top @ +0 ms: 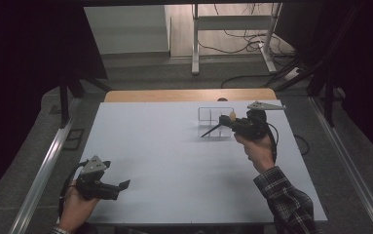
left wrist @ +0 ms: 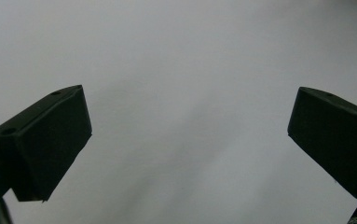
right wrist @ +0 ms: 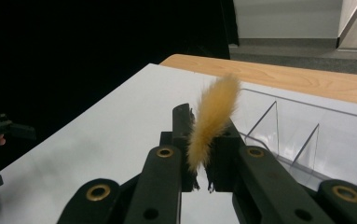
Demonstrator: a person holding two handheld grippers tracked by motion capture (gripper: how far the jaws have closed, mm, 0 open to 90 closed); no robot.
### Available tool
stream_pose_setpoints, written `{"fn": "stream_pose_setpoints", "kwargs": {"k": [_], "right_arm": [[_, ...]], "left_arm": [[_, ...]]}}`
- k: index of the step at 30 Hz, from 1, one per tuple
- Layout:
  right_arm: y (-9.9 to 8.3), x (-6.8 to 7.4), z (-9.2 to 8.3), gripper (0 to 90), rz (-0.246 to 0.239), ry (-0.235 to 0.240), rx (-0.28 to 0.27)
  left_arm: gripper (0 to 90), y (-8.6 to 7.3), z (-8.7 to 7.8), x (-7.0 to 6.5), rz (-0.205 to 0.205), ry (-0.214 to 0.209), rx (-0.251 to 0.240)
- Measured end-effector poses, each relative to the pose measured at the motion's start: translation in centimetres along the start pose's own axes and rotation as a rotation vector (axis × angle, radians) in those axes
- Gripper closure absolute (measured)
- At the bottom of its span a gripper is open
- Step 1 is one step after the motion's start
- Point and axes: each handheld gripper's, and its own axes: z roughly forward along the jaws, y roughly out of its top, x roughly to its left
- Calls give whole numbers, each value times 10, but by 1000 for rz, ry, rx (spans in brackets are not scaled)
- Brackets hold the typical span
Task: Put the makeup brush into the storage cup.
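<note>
Your right gripper (right wrist: 199,179) fingers clamp the brush (right wrist: 213,123) (beside the clear organizer (right wrist: 302,135), for stowing); left gripper (left wrist: 188,140) idles open.

Soft tan bristles of the brush (right wrist: 213,119), fluffy and matt, clamped between matt black plastic jaws of the right gripper (right wrist: 203,154) with brass-coloured rivets. Just beside the brush: clear glossy plastic organiser (right wrist: 306,135). Beneath it, smooth matt white table (top: 174,161), its far edge apparently bare wood.
</note>
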Motion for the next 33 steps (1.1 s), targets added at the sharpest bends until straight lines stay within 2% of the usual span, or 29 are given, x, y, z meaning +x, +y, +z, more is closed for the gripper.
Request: {"fn": "stream_pose_setpoints", "kwargs": {"k": [13, 28, 33], "right_arm": [[18, -4, 4, 839, -4, -11, -29], [42, -13, 6, 839, -17, -61, -66], [45, -19, 10, 840, -3, -79, -70]], "left_arm": [[0, -5, -5, 1, -8, 17, -3], [0, -8, -10, 0, -11, 23, -5], [0, -8, -10, 0, -7, 26, -6]]}}
